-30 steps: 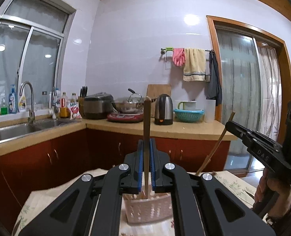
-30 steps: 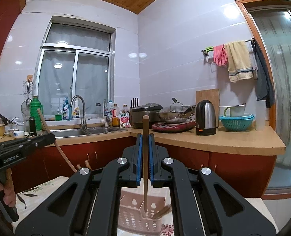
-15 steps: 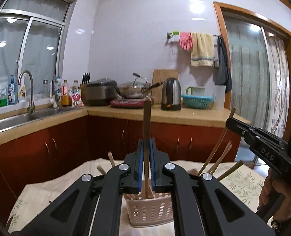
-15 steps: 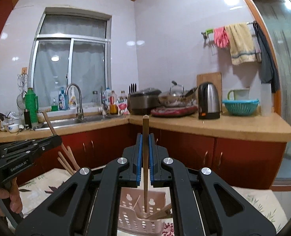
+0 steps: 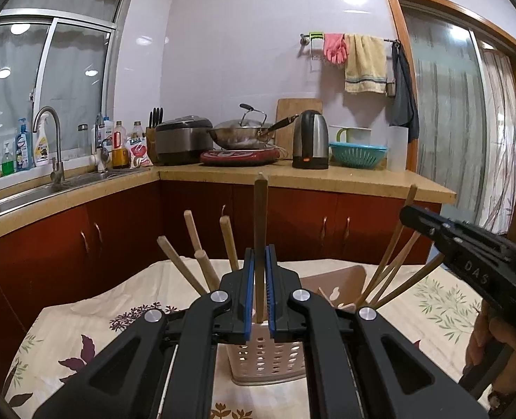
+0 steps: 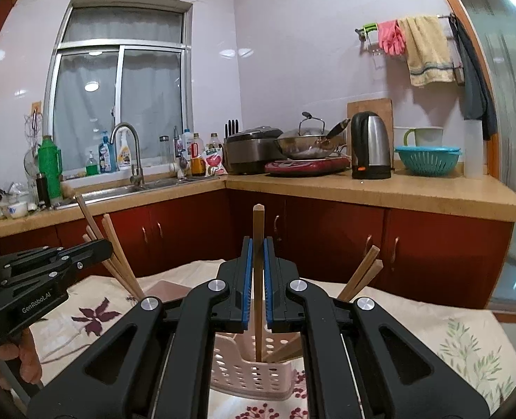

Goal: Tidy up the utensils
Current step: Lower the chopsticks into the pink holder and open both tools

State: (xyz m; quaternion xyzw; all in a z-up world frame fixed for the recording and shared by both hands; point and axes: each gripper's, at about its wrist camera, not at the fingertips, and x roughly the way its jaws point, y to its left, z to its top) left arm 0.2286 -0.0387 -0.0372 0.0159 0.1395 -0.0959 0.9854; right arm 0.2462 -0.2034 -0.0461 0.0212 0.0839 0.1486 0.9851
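Note:
A pink perforated utensil basket (image 5: pixel 265 359) stands on the flowered tablecloth, and it shows in the right wrist view (image 6: pixel 247 373) too. Several wooden chopsticks (image 5: pixel 202 262) lean in it. My left gripper (image 5: pixel 258 269) is shut on an upright wooden chopstick (image 5: pixel 259 216) whose lower end reaches into the basket. My right gripper (image 6: pixel 257 255) is shut on another upright wooden chopstick (image 6: pixel 258 230), its tip inside the basket. Each gripper shows in the other's view, the right one (image 5: pixel 467 255) and the left one (image 6: pixel 48 262).
The table's tablecloth (image 5: pixel 83 324) surrounds the basket. Behind it runs a kitchen counter (image 5: pixel 327 178) with kettle, wok, rice cooker and a teal colander (image 5: pixel 357 153). A sink with tap (image 5: pixel 48 146) is at the left. Red cabinets stand below.
Both grippers have come down with their chopsticks, so the basket and the sticks in it show higher and larger in view. Both stay shut.

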